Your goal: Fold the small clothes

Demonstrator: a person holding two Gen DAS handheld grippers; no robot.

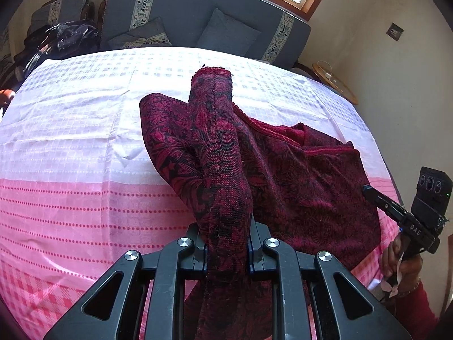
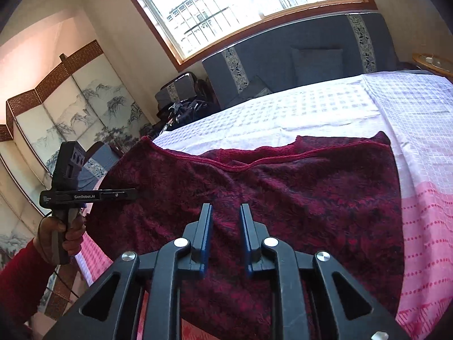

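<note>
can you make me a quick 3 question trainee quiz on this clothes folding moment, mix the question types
1. True or false: the left gripper is shut on a sleeve of the maroon garment.
2. Is the right gripper A) open over the garment, or B) clamped on its collar?
3. Fill in: the garment lies on a pink and white ____.

Key: 1 true; 2 A; 3 tablecloth.
</note>
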